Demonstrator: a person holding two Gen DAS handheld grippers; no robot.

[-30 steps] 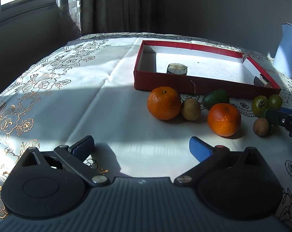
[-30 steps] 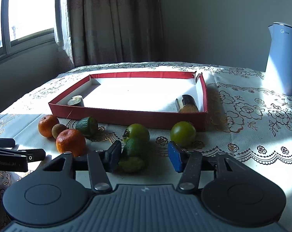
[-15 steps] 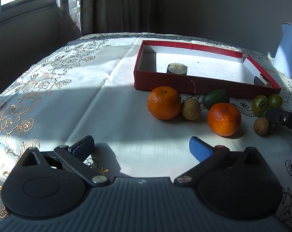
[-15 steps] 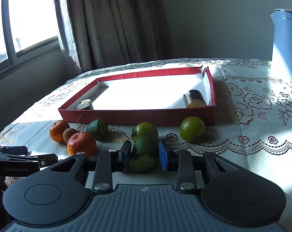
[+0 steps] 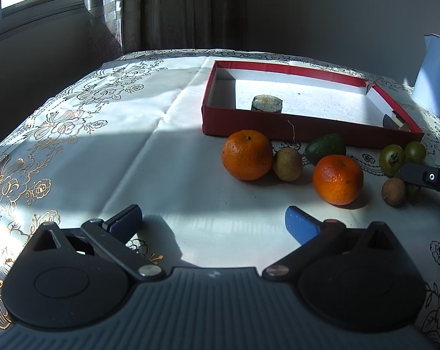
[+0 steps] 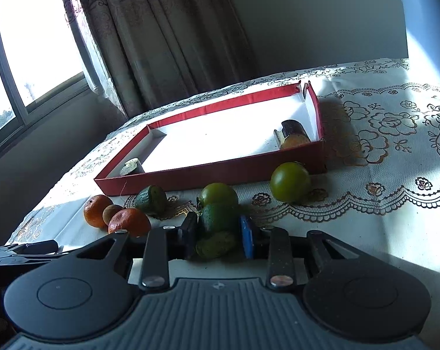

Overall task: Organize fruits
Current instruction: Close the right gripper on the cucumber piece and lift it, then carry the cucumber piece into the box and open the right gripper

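A: What is the right gripper (image 6: 218,237) doing?

B: Its fingers (image 6: 247,240) are pressing in on a dark green fruit (image 6: 218,218), one pad on each side. A paler, wrinkled green fruit (image 6: 215,245) is sitting just below, between the same pads; I cannot tell whether it is being gripped too.

A: Is the view tilting because the fruit is being lifted?

B: I'm judging it that way, but whether the fruit is clear of the tabletop (image 6: 380,218) is not showing.

A: And the left gripper (image 5: 212,223)?

B: Its fingers (image 5: 300,227) are standing wide apart, gripping nothing, low over the tabletop and short of the fruit. That is probably leaving the other hand room.

A: Where is everything going?

B: Likely into the red tray (image 6: 220,175), lying just behind the fruit row and holding only two small dark items. Two oranges (image 5: 247,155), a small brown fruit (image 5: 287,164), an avocado-like fruit (image 5: 325,146) and two round green fruits (image 6: 290,182) are waiting in front of its near wall, so sorting is barely starting.
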